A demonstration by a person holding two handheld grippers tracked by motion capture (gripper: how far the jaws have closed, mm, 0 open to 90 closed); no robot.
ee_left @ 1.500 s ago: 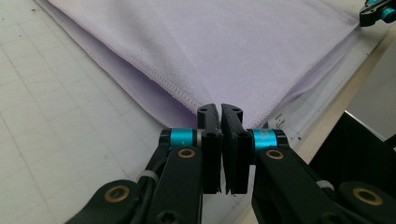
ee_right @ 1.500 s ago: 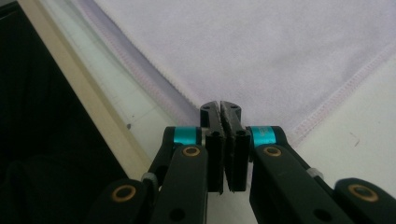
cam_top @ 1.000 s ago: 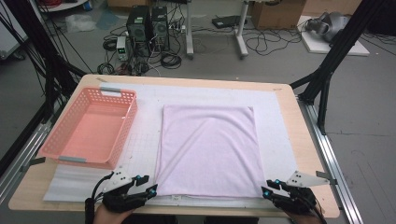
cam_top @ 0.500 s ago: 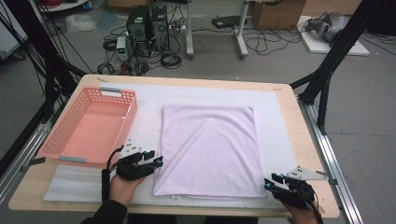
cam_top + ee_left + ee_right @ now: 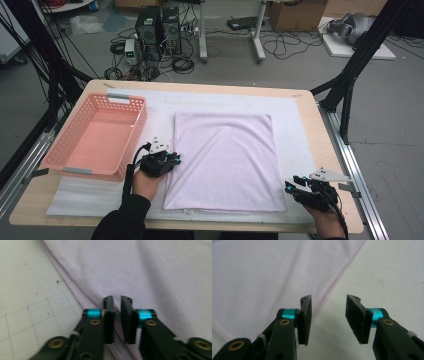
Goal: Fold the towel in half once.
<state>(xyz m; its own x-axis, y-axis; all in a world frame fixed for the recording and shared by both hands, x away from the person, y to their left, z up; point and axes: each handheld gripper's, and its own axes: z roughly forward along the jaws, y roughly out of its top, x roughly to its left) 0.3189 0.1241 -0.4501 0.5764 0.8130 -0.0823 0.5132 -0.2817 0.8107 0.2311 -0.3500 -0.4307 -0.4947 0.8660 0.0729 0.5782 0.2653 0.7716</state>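
Observation:
A pale lilac cloth [image 5: 222,160] lies flat on the white mat [image 5: 295,120] in the middle of the table. My left gripper [image 5: 172,159] is at the cloth's left edge, about halfway along it. In the left gripper view its jaws [image 5: 117,301] have just been closing and stand almost together, with the stitched hem of the cloth [image 5: 162,272] pinched between them. My right gripper [image 5: 290,187] hovers at the cloth's near right corner. Its jaws [image 5: 328,300] have just been opening; the cloth's hem [image 5: 257,272] runs past the left jaw and bare mat [image 5: 392,272] shows between them.
A pink plastic basket [image 5: 135,135], with nothing in it, stands on the left of the table, close to my left hand. Black frame posts rise at both sides of the table. Computers and cables lie on the floor beyond the far edge.
My left hand has moved from the table's front edge forward to the cloth's left edge, and its jaws have closed. My right hand has shifted slightly near the cloth's near right corner.

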